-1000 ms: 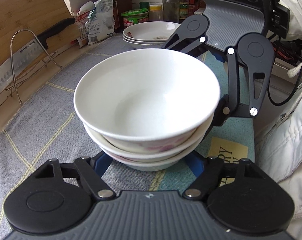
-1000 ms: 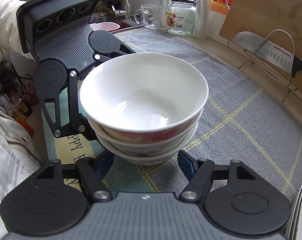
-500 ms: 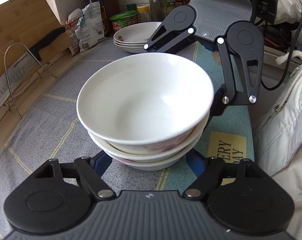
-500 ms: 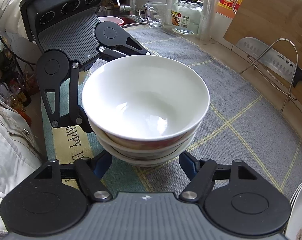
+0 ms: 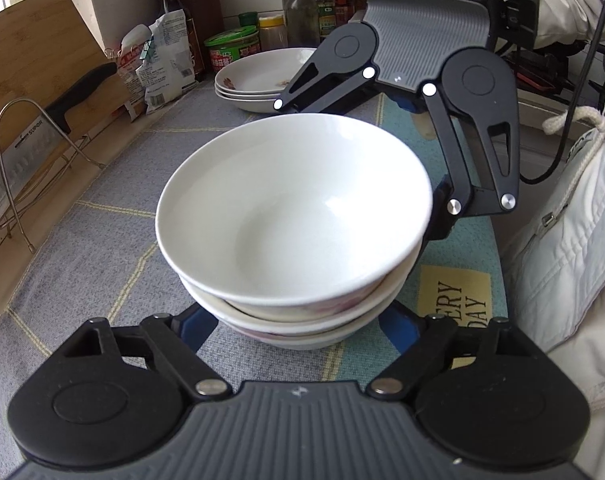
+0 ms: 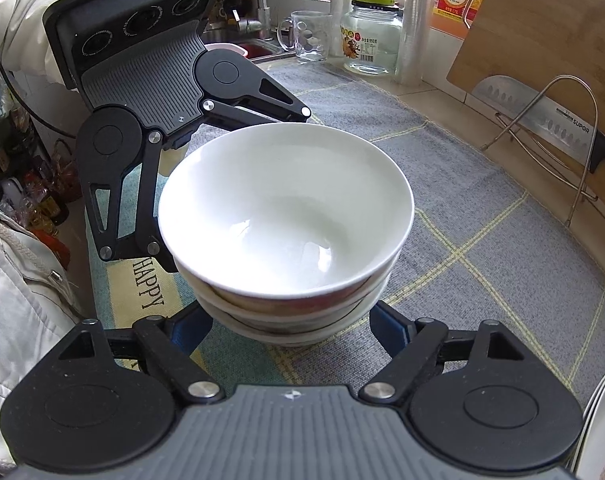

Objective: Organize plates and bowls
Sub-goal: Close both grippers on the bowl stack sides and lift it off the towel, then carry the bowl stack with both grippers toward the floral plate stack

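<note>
Squarely upright — bowl stack [image 5: 298,240], mouths skyward.

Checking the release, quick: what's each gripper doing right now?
Left gripper: open, fingers just widened around the bowl stack.
Right gripper: open, just released the stack.

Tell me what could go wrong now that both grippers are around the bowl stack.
1. Both jaws have just been opening, with the bowl stack between each pair. A blue finger of the right gripper sits close to the bottom bowl, so pulling back could drag it.
2. The top bowl looks slightly off-centre; a nudge from the left gripper might tip it.
3. The plate stack sits right behind the right gripper.
</note>
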The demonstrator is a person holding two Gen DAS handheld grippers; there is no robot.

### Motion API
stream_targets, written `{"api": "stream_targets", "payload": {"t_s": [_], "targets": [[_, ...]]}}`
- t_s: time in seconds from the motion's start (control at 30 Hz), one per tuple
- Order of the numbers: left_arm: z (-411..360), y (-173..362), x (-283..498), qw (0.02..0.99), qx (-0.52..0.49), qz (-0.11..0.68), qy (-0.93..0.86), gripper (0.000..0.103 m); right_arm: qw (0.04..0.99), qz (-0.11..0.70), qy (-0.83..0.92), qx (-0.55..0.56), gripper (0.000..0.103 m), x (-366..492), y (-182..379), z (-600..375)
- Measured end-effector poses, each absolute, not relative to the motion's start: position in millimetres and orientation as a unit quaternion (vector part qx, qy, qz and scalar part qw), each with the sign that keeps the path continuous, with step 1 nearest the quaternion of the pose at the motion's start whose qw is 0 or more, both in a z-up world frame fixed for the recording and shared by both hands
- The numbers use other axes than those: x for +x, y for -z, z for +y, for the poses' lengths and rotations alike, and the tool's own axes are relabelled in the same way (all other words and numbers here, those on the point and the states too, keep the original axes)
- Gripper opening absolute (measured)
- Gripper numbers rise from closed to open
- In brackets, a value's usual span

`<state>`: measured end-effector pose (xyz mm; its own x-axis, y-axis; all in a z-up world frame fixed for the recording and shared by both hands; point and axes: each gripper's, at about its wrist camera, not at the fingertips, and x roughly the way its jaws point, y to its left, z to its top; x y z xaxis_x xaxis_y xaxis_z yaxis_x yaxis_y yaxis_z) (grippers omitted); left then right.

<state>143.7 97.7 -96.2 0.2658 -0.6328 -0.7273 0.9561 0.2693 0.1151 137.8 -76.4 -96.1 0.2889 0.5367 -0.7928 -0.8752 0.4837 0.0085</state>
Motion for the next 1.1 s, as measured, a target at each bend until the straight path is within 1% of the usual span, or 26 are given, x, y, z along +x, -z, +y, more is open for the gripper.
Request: {"api": "stream_targets", "payload": {"t_s": [0.37,0.63,1.1], "targets": [[96.8,96.3,148.0,0.739,0.283,0.288,0.539,0.087,0.775,0.369,-0.473,-0.200,0.087,136.1,95.2,-84.4],[95.3,97.2,148.2,0.737,0.286,0.288,0.541,0.089,0.770,0.370,-0.482,-0.196,0.087,140.6,95.4,-86.2],[95.0,96.1,150.9,0.726,0.288,0.284,0.557,0.089,0.767,0.377,-0.476,-0.207,0.087,141.5,94.2,-80.8]]}}
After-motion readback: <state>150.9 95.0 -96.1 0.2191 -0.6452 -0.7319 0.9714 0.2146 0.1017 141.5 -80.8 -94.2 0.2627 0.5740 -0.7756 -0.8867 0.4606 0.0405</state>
